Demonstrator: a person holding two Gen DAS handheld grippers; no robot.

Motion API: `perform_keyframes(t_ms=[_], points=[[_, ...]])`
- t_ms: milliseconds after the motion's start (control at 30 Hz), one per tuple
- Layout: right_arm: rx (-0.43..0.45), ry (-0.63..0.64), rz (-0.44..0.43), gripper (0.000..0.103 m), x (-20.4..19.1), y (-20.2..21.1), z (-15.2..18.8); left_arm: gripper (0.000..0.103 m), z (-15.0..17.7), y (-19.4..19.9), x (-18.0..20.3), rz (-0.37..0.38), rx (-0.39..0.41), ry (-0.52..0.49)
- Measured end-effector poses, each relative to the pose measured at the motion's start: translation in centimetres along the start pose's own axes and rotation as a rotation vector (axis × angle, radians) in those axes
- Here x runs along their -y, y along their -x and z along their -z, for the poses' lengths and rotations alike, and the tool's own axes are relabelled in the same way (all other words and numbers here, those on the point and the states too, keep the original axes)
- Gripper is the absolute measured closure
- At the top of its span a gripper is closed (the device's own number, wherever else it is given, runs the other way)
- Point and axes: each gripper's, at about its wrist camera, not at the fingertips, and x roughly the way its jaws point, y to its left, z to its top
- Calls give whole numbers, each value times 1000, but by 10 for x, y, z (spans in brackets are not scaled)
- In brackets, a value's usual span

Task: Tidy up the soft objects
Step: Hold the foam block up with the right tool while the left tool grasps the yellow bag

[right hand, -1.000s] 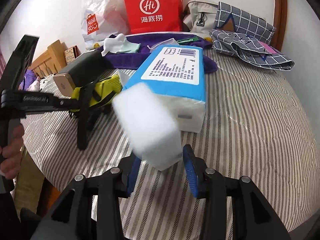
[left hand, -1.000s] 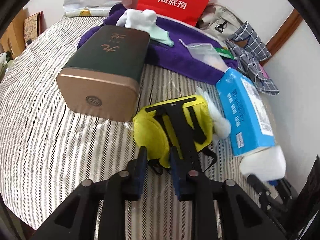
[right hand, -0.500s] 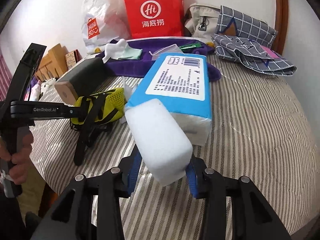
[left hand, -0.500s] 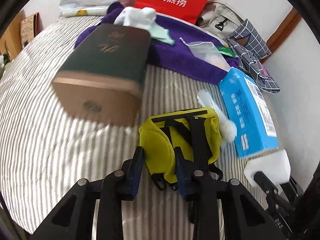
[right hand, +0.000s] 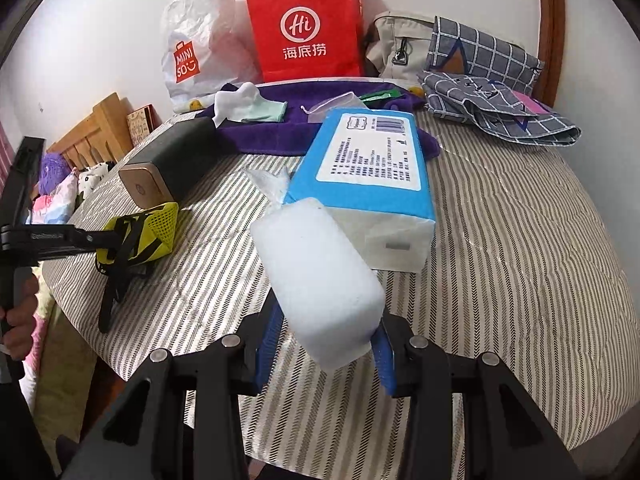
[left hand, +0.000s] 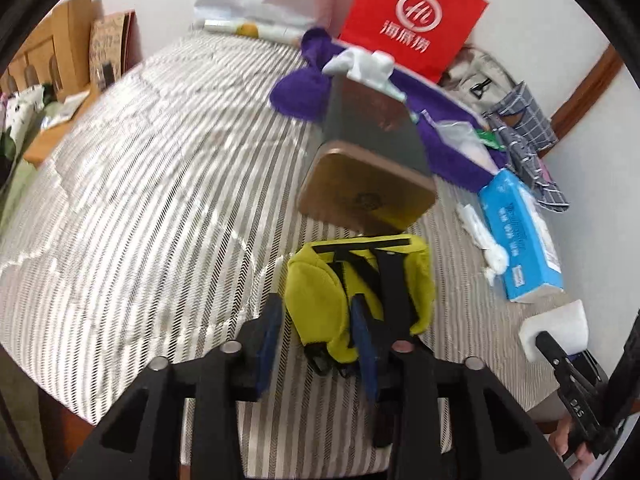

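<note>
Since a second ago we lift both items off the bed (right hand: pixel 500 240) for sorting: left tool (left hand: pixel 316 332) clenches the yellow mesh pouch (left hand: pixel 360 284), right tool (right hand: pixel 324 344) the white sponge (right hand: pixel 316 276).

**What sits around on the bed**

In front of me a striped cover (right hand: pixel 500 260) spreads over the whole bed. Against the white wall at the back I see a red paper bag (right hand: pixel 306 26) standing upright, with a white plastic shop bag (right hand: pixel 196 44) just beside it on the left and a beige zip bag (right hand: pixel 394 46) on the right. A dark green box (right hand: pixel 176 152) lies on its side, its bronze end (right hand: pixel 146 190) turned towards me. Past the bed's left edge stands a wooden headboard (right hand: pixel 100 132).
</note>
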Motion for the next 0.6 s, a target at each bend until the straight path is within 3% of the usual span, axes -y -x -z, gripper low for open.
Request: perform_keyframes(t_ms=[133, 267, 433, 533, 600], points=[[0, 2, 8, 62, -6, 3, 2, 61, 5, 14, 19, 42, 38, -78], [-1, 4, 19, 62, -7, 4, 4, 61, 8, 7, 42, 73, 18, -150], [-8, 9, 38, 62, -4, 5, 6, 61, 9, -18, 71, 19, -20, -224], [-19, 11, 42, 62, 1, 1, 8, 61, 6, -30, 70, -44, -32, -218], [-25, 12, 41, 62, 3, -1, 8, 60, 5, -34, 70, -37, -30, -221]])
